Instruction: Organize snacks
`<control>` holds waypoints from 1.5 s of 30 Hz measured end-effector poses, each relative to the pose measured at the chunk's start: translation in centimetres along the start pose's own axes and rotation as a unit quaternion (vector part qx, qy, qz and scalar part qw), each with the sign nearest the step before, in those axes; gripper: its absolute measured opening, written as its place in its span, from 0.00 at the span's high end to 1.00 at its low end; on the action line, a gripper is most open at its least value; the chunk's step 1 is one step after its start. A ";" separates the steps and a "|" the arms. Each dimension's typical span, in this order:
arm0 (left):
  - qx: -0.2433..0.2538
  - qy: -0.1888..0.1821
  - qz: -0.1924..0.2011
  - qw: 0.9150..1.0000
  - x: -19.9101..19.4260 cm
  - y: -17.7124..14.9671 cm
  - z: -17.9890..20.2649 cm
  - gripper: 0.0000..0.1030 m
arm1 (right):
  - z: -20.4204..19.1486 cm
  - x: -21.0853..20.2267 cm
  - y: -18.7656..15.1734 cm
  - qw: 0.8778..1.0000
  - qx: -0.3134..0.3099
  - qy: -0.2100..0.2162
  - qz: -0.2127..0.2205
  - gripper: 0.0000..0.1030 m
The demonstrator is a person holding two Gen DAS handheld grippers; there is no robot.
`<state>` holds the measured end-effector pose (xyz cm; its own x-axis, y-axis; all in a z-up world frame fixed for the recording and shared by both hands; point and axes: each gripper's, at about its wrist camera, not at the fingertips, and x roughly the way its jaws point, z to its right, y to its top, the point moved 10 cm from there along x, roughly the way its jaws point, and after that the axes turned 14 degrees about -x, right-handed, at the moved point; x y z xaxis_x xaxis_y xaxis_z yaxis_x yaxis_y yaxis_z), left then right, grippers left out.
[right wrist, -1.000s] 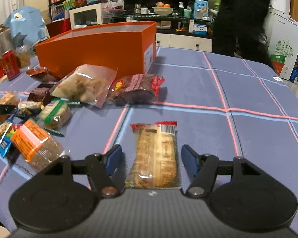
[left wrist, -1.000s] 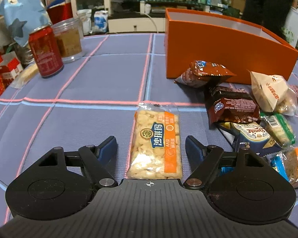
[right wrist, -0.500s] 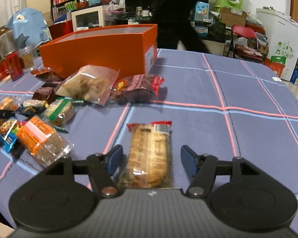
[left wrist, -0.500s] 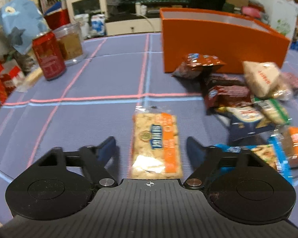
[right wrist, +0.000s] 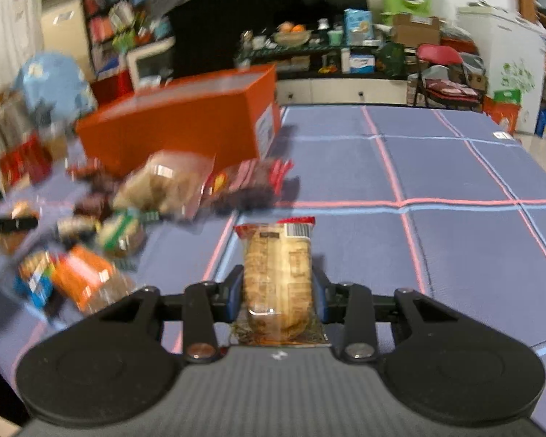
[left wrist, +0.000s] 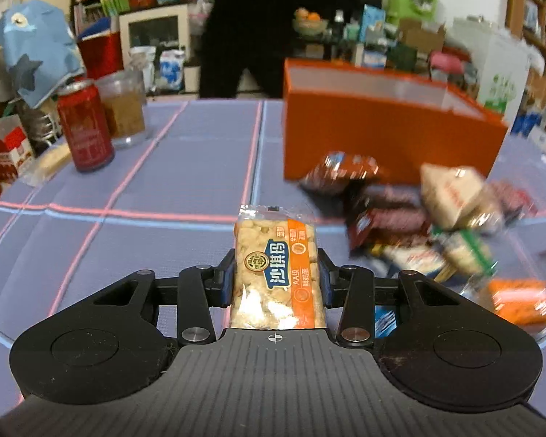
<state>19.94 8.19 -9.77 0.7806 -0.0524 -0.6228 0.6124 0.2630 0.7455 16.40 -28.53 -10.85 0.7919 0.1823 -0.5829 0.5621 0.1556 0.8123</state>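
Note:
My left gripper [left wrist: 275, 280] is shut on an orange-and-clear puffed rice bar packet [left wrist: 276, 269] and holds it above the blue tablecloth. My right gripper [right wrist: 277, 287] is shut on a clear packet with a red end holding a brown pastry [right wrist: 277, 273], also lifted off the cloth. The open orange box stands ahead on the right in the left wrist view [left wrist: 382, 131] and ahead on the left in the right wrist view [right wrist: 178, 131]. A blurred pile of loose snack packets lies in front of the box in both the left wrist view [left wrist: 436, 225] and the right wrist view [right wrist: 127, 211].
A red can [left wrist: 85, 125] and a clear jar [left wrist: 123, 109] stand at the far left of the table. A person in dark clothes [left wrist: 247, 29] stands behind the table. Shelves and clutter fill the room behind.
Both grippers have closed on the packets that lay between their fingers and have lifted them. Both views have risen and tilted, and the scene is blurred by motion.

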 end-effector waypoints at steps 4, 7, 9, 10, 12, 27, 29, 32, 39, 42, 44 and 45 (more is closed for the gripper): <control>-0.019 -0.033 0.000 0.999 -0.8 1.5 1.6 0.92 | 0.0 -0.6 2.3 0.999 0.038 0.019 0.033 0.64; -0.021 -0.059 -0.004 0.998 -0.7 3.6 3.6 0.92 | -0.8 -1.2 5.9 0.997 0.034 0.031 0.066 0.64; -0.029 -0.071 0.001 0.997 -0.1 6.0 4.9 0.92 | -1.5 -1.4 9.3 0.995 0.017 0.037 0.091 0.64; -0.036 -0.077 0.006 0.996 0.3 7.5 5.5 0.92 | -2.0 -1.2 11.4 0.994 0.008 0.040 0.105 0.64; -0.049 -0.093 0.019 0.994 1.0 10.1 6.6 0.92 | -2.7 -0.5 15.0 0.991 -0.007 0.041 0.127 0.64; -0.037 -0.099 0.018 0.994 12.4 17.6 9.1 0.92 | -6.0 16.8 21.7 0.994 -0.018 0.069 0.086 0.64; -0.042 -0.094 0.015 0.995 12.8 17.6 8.6 0.92 | -6.6 17.8 21.6 0.994 -0.015 0.078 0.077 0.64; -0.054 -0.098 0.009 0.994 13.0 17.4 8.3 0.76 | -7.4 17.9 21.1 0.993 -0.019 0.087 0.072 0.55; -0.029 -0.088 0.045 0.995 11.2 17.4 9.1 0.49 | -6.3 14.8 23.0 0.989 -0.004 0.078 0.123 0.24; -0.008 -0.088 0.052 0.995 10.4 16.8 10.1 0.38 | -6.1 14.2 23.2 0.989 -0.006 0.072 0.129 0.14; 0.010 -0.087 0.055 0.995 9.9 16.4 10.8 0.38 | -6.2 13.9 23.1 0.989 -0.014 0.067 0.128 0.14; 0.017 -0.086 0.056 0.995 9.4 16.0 11.0 0.38 | -6.2 13.5 22.8 0.990 -0.017 0.063 0.127 0.13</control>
<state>38.45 1.34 -1.08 0.8524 -0.1898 -0.4871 0.5215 0.2437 0.8177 38.49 -16.54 -0.32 0.8688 0.3394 -0.3606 0.3393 0.1222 0.9327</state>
